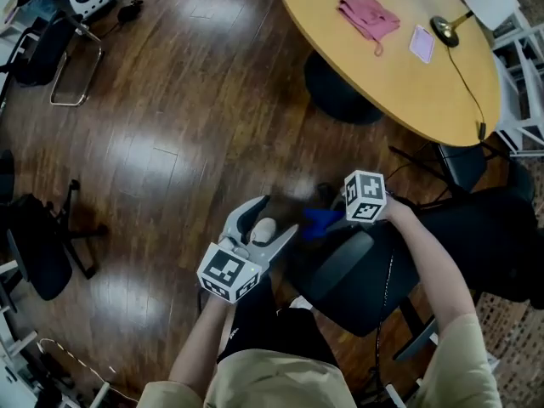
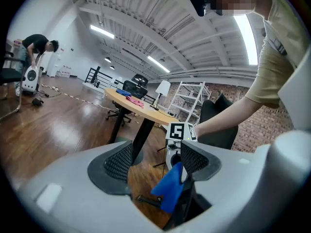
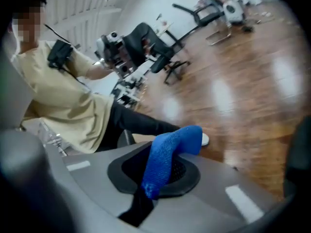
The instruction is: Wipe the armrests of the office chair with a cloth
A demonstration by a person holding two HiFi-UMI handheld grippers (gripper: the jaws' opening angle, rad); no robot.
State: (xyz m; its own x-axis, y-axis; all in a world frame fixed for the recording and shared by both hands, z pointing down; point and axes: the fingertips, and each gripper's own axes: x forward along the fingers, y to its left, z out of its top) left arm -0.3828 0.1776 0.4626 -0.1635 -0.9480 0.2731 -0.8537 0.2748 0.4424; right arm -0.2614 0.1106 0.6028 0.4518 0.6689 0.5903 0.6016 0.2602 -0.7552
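Observation:
A black office chair [image 1: 476,245] stands in front of me on the right, its armrest [image 1: 342,264] angled toward the left. My right gripper [image 1: 333,216] is shut on a blue cloth [image 1: 320,222] just past the armrest's far end. In the right gripper view the blue cloth [image 3: 167,158] drapes over the black pad of the right gripper [image 3: 156,179]. My left gripper [image 1: 274,219] hovers left of the chair, open with nothing in it. From the left gripper [image 2: 153,165] I see the blue cloth [image 2: 169,188] hanging beyond its jaws.
A round wooden table [image 1: 425,100] stands ahead with a pink cloth [image 1: 369,15], a small pink card [image 1: 422,43] and a lamp base [image 1: 444,29]. White shelving [image 1: 523,100] lines the right side. Other black chairs [image 1: 34,245] stand at the left on the wooden floor.

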